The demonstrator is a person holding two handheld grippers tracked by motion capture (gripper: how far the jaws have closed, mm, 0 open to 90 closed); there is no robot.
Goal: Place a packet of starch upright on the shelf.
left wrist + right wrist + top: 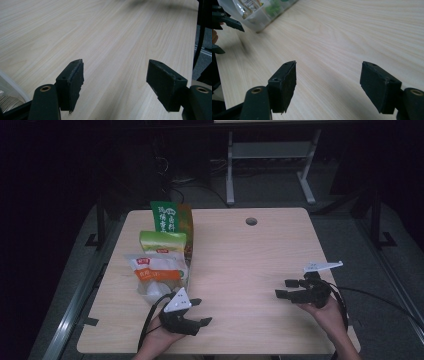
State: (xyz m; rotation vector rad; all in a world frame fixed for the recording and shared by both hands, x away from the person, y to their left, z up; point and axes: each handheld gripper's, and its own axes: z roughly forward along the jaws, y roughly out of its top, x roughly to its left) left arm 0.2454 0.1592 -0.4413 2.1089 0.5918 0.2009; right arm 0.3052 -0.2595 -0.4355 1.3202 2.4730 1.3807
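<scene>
Several food packets stand in a clear bin (186, 276) at the table's left: a white and orange bag (155, 272) in front, a light green bag (162, 241) behind it, a dark green packet (166, 216) at the back. My left gripper (199, 312) rests open near the front edge, just right of the bin, with bare wood between its jaws (115, 82). My right gripper (283, 288) hangs open over the right side, pointing left, nothing between its jaws (328, 83). The bin (265, 17) and the left gripper's tips (227, 21) appear at the upper left of the right gripper view.
The light wooden table (240, 255) has a round cable hole (251, 221) near its far edge. Cables trail from both grippers off the front and right edges. A metal desk frame (270, 165) stands on the dark floor beyond.
</scene>
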